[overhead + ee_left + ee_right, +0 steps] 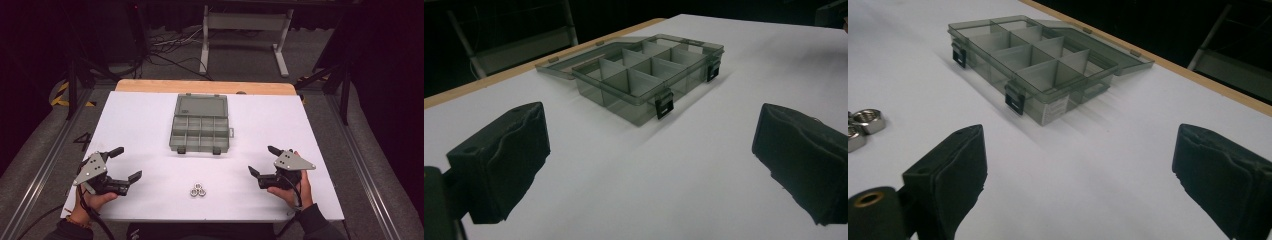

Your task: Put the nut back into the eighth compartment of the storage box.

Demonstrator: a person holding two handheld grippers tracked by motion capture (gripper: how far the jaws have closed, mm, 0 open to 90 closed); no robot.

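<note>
Nuts (198, 190), a small cluster of them, lie low in the frame's centre, just beside each other, between the two tools. At lower left the left gripper (127, 164) rests on the white table (300, 130) with jaws spread wide, nothing held. The compartment box (201, 126) sits mid-frame, lid laid open, probably ready for sorting. At lower right the right gripper (261, 160) mirrors it, jaws apart and empty.

Box (201, 123) – smoky translucent plastic; nuts (198, 190) – shiny metal.
</note>
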